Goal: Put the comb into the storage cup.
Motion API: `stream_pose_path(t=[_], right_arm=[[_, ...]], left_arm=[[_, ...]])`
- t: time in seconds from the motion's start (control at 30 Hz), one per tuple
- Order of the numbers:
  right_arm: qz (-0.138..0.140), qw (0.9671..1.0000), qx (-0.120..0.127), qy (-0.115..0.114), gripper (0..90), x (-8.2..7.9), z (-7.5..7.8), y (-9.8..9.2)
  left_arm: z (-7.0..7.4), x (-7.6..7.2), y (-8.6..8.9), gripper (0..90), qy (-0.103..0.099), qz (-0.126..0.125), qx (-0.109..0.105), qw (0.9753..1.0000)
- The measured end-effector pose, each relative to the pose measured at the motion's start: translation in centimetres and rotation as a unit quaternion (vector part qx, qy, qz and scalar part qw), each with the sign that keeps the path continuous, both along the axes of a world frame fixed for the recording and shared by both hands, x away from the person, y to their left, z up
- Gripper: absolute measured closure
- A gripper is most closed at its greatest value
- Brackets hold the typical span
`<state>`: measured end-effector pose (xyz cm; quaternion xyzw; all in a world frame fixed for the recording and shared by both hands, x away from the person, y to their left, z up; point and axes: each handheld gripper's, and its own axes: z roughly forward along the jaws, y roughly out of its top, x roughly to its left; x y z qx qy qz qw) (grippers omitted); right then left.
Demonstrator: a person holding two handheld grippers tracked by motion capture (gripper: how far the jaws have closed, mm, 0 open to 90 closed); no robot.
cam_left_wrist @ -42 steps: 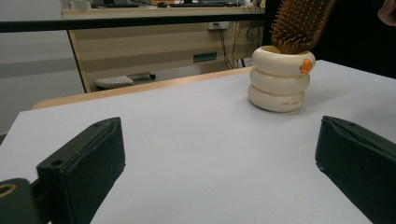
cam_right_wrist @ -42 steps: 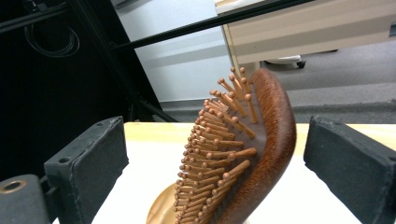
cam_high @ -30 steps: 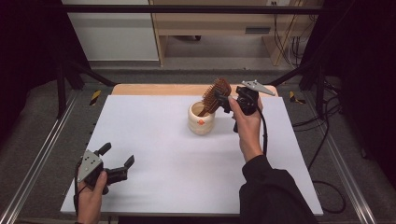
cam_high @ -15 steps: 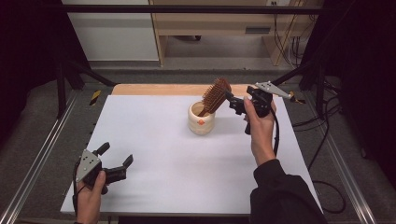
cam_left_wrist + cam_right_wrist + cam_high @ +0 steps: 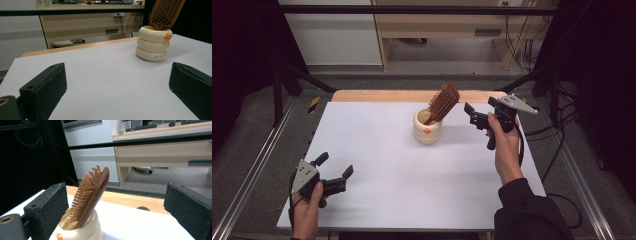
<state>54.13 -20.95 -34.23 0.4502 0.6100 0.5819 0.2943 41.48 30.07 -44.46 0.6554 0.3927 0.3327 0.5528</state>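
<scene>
High view: brown wooden paddle hairbrush (image 5: 443, 102) standing handle-down, tilted, in cream ribbed ceramic cup (image 5: 428, 127) at far-centre of white tabletop (image 5: 422, 170). Right gripper (image 5: 472, 115) raised just right of brush, jaws wide apart, nothing held. Left gripper (image 5: 335, 172) near front-left corner, spread wide, empty.

Left gripper view: cup w/ orange dot (image 5: 153, 43) far ahead, well apart.

Right gripper view: brush (image 5: 92, 193) leaning in cup (image 5: 81, 230), close in front, btwn parted jaws, not touching.

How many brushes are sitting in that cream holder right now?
1. A single wooden hairbrush stands handle-down in the cream holder, leaning toward the right gripper. Nothing else pokes above the rim; the holder's inside is not fully visible.
</scene>
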Motion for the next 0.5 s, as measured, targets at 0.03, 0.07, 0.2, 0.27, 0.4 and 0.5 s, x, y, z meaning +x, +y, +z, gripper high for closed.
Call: stream_pose_path(t=[0.03,0.07,0.2,0.27,0.4,0.5], right_arm=[[-0.001,1.0000,-0.003,-0.004,4.7,-0.1,-0.1,-0.1],[-0.002,0.9999,-0.006,-0.009,4.3,-0.3,-0.2,-0.2],[0.002,0.9996,-0.016,-0.021,4.0,-1.1,-0.8,-0.5],[0.005,0.9996,-0.014,-0.023,4.2,-1.5,-1.0,-0.7],[0.005,0.9993,-0.025,-0.028,4.3,-2.5,-1.3,-1.4],[-0.002,0.9992,-0.025,-0.033,3.8,-3.3,-1.5,-2.2]], left_arm=[[0.0,0.0,0.0,1.3,0.000,0.000,0.000,1.0000],[0.0,0.0,0.0,1.3,0.000,0.000,-0.001,1.0000],[0.1,0.0,0.1,1.3,-0.002,0.001,-0.003,1.0000],[0.1,0.0,0.2,1.3,-0.002,0.002,-0.003,1.0000],[0.0,0.1,0.3,1.3,-0.001,0.006,-0.002,1.0000],[0.1,0.0,0.4,1.3,-0.003,0.005,-0.003,1.0000]])
